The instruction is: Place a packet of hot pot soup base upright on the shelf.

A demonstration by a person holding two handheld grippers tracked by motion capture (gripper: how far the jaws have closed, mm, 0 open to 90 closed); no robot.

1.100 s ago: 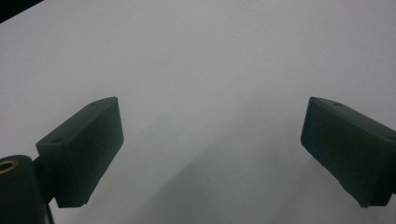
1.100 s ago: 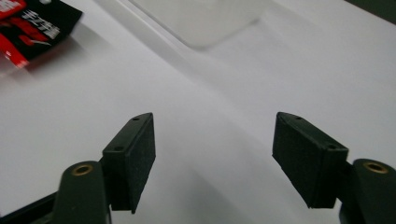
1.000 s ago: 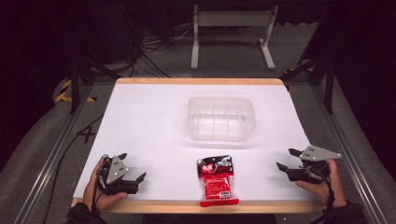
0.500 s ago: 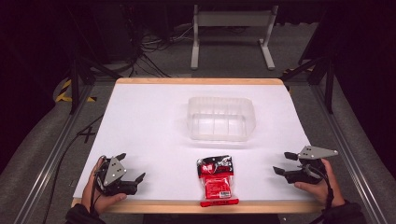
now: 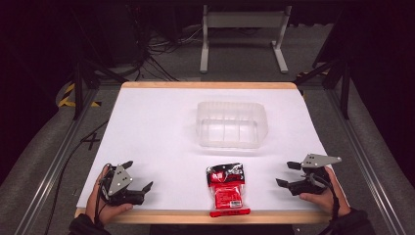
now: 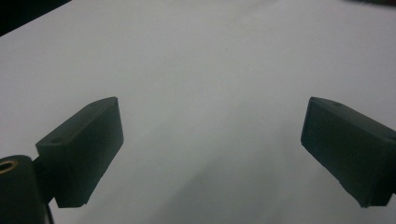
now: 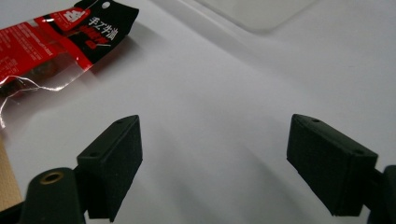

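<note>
high view: we see a red and black snack packet (image 5: 226, 188) lying flat at the near edge of the white bench (image 5: 161, 132), midway between the two grippers. its top is black with a hang hole, its body red with a clear, shiny patch, and its red bottom seal overhangs the wooden front rim. its long axis runs near to far, black end pointing away from us toward a clear plastic tray (image 5: 231, 124) that sits apart from it, further in. the left gripper (image 5: 137, 176) rests at the near left corner, fingers apart, nothing between. the right gripper (image 5: 287, 173) sits near right, aimed at the packet but well apart from it; its fingers have just been opening, with nothing between them. the room around is dark, with cables on a grey floor and a metal frame behind.

left gripper view: we see both black fingers (image 6: 84, 154) spread wide over bare white bench.

right gripper view: we see fingers (image 7: 112, 158) wide apart over bare bench, the packet (image 7: 56, 42) at upper left with white print on its black end, the tray corner (image 7: 261, 11) at top.
</note>
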